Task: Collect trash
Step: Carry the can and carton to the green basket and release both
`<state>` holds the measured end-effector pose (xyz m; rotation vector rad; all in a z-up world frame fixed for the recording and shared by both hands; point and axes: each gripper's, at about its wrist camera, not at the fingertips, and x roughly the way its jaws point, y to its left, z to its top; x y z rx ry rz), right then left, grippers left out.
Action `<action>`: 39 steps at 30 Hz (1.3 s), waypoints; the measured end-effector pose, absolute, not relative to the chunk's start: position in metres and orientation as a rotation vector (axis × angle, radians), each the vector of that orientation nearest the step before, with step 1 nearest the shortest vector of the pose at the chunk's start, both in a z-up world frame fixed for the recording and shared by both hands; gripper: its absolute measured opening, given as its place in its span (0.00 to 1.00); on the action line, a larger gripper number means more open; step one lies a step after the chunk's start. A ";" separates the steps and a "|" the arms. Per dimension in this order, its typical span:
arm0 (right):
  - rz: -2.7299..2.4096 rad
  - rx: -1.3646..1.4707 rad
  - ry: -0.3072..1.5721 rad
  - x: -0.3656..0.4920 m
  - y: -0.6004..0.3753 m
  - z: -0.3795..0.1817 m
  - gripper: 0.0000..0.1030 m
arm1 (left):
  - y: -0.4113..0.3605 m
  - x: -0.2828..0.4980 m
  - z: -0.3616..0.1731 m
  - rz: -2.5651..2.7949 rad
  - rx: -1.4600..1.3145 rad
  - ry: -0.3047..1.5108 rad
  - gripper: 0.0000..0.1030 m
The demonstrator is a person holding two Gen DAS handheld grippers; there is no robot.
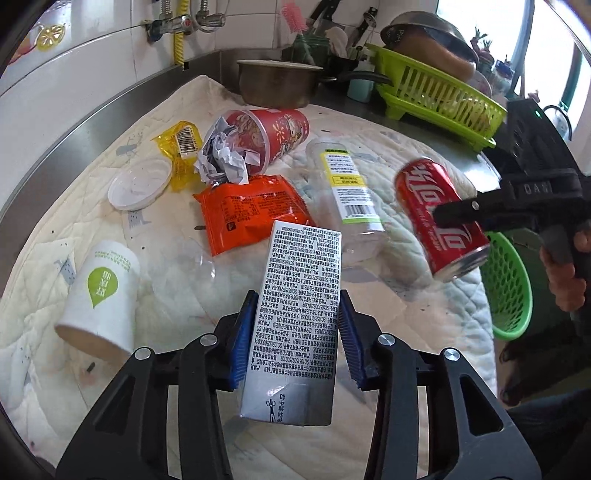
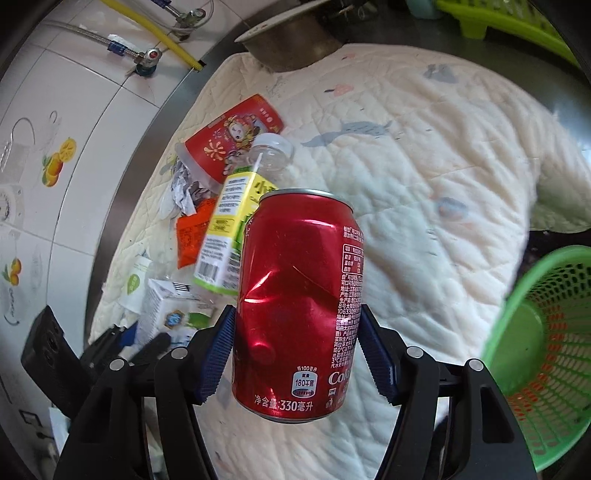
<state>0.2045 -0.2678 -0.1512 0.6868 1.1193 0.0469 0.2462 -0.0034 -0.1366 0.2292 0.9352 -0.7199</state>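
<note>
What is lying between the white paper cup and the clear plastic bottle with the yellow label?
In the left wrist view, the orange snack wrapper lies between the white paper cup and the clear plastic bottle; the carton held by the left gripper also crosses that stretch.

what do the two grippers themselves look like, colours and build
Both the left gripper and right gripper have black angular plastic linkages with silver round pivot bolts and blue ribbed finger pads. The right one has a black pistol-style handle in a bare hand.

The setting was a home kitchen: a tiled wall (image 1: 110,55) carried taps (image 1: 173,24) and a yellow hose (image 1: 178,35), while a metal pot (image 1: 277,83), a green dish rack (image 1: 439,92) and knives (image 1: 364,26) stood along the steel table (image 1: 74,136).
</note>
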 end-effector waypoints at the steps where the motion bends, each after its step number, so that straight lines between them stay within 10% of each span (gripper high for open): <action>1: 0.033 0.664 1.112 0.195 -0.272 -0.149 0.61 | -0.004 0.244 -0.134 -0.719 0.216 0.934 0.41; 24: -0.367 0.409 1.279 0.015 -0.385 -0.247 0.61 | -0.140 0.132 -0.104 -0.948 0.139 0.902 0.40; 39: -0.376 0.442 1.143 -0.041 -0.399 -0.196 0.69 | -0.240 0.101 -0.154 -1.009 0.169 1.049 0.40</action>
